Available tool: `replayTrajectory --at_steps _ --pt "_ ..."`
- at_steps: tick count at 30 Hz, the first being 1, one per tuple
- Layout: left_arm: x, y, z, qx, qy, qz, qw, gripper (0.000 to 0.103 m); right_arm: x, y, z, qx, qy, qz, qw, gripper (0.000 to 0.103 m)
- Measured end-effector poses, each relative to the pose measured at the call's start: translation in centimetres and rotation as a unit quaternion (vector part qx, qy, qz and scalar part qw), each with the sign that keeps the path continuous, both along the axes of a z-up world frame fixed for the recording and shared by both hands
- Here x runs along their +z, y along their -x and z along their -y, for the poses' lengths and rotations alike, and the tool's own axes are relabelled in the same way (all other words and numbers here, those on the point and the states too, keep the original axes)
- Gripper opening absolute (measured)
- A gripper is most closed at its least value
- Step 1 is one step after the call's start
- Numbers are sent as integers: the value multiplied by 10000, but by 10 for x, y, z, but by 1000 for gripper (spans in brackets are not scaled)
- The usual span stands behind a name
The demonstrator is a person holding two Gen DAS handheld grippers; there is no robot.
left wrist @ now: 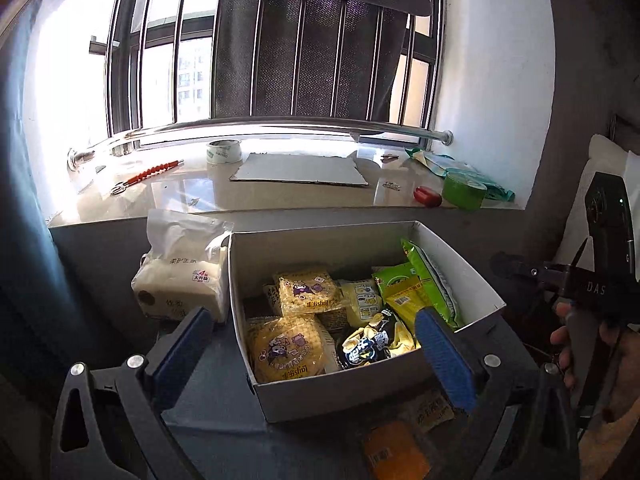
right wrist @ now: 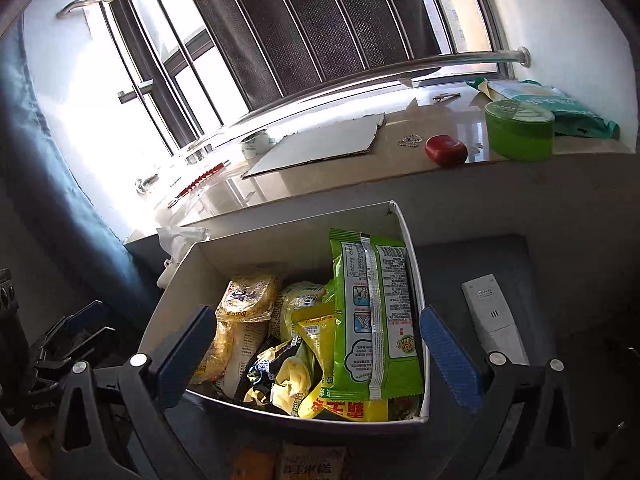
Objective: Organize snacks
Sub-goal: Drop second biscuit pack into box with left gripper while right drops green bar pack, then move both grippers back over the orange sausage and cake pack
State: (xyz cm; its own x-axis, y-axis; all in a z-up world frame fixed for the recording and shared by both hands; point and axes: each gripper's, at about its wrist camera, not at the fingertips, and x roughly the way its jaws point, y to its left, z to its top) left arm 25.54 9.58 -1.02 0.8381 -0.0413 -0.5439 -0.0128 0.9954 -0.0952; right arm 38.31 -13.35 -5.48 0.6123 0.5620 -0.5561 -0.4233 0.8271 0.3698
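A white cardboard box [left wrist: 340,392] stands on a dark grey table, full of snack packets. Two yellow cake packets [left wrist: 288,352] lie at its left, a black and yellow bag [left wrist: 364,346] in the middle, and a green packet [left wrist: 432,280] leans on its right wall. My left gripper [left wrist: 316,352] is open, its blue pads either side of the box's near end, holding nothing. My right gripper [right wrist: 318,356] is open too, straddling the box [right wrist: 180,288] near the green packet [right wrist: 372,312]. An orange packet [left wrist: 394,452] and a brown one [left wrist: 432,412] lie loose in front of the box.
A tissue pack [left wrist: 180,272] stands left of the box. A white remote [right wrist: 496,320] lies to its right. The windowsill behind holds a tape roll [left wrist: 224,151], a cardboard sheet [left wrist: 300,170], a red object [right wrist: 446,150] and a green tin [right wrist: 520,132]. A blue curtain hangs at the left.
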Motion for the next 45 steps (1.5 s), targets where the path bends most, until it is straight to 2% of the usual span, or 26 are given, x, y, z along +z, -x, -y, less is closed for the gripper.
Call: replayTrajectory --at_steps 3,6,9,13,16,20,23,24,26,29,31,34,37,40,42,45 --pt "0 40 15 -70 52 174 9998 103 7 41 10 211 -139 166 9995 103" --pt "-12 78 31 -47 67 263 9996 103 1 86 21 348 -149 436 9983 103" --pt "-37 115 45 48 222 260 9994 103 -18 126 32 408 -55 442 9982 103" --pt "-79 150 55 154 776 -35 9969 103 -54 170 46 310 -62 295 9991 103" --pt "-99 163 63 211 757 -218 9967 103 -85 185 50 298 97 19 9995 103" --pt "-110 166 63 234 846 -399 9953 103 -108 178 40 112 1114 36 9937 103" --pt "-111 166 63 221 848 -439 9952 103 -107 159 33 355 1154 147 9926 103" --pt "-110 167 63 224 848 -429 9952 103 -107 152 26 390 1311 208 9904 103" --pt "-109 166 63 208 867 -429 9951 103 -108 136 7 461 1880 369 9804 103" --pt "-107 167 63 203 878 -415 9951 103 -117 113 -23 633 2778 616 9566 103" --pt "-107 167 63 219 835 -400 9955 103 -125 98 -40 818 3129 614 9443 103" --pt "-109 167 60 244 868 -432 9950 103 -130 88 -56 1280 3062 529 9418 103" --pt "-112 165 57 268 889 -488 9945 103 -133 79 -66 1431 2959 569 9427 103" --pt "-115 163 55 279 879 -524 9944 103 -139 63 -72 1544 2804 324 9468 103" --pt "-116 164 53 324 880 -541 9941 103 -148 59 -78 1724 2992 227 9382 103" --pt "-116 165 50 355 899 -522 9939 103 -152 53 -69 1784 2808 -157 9429 103"
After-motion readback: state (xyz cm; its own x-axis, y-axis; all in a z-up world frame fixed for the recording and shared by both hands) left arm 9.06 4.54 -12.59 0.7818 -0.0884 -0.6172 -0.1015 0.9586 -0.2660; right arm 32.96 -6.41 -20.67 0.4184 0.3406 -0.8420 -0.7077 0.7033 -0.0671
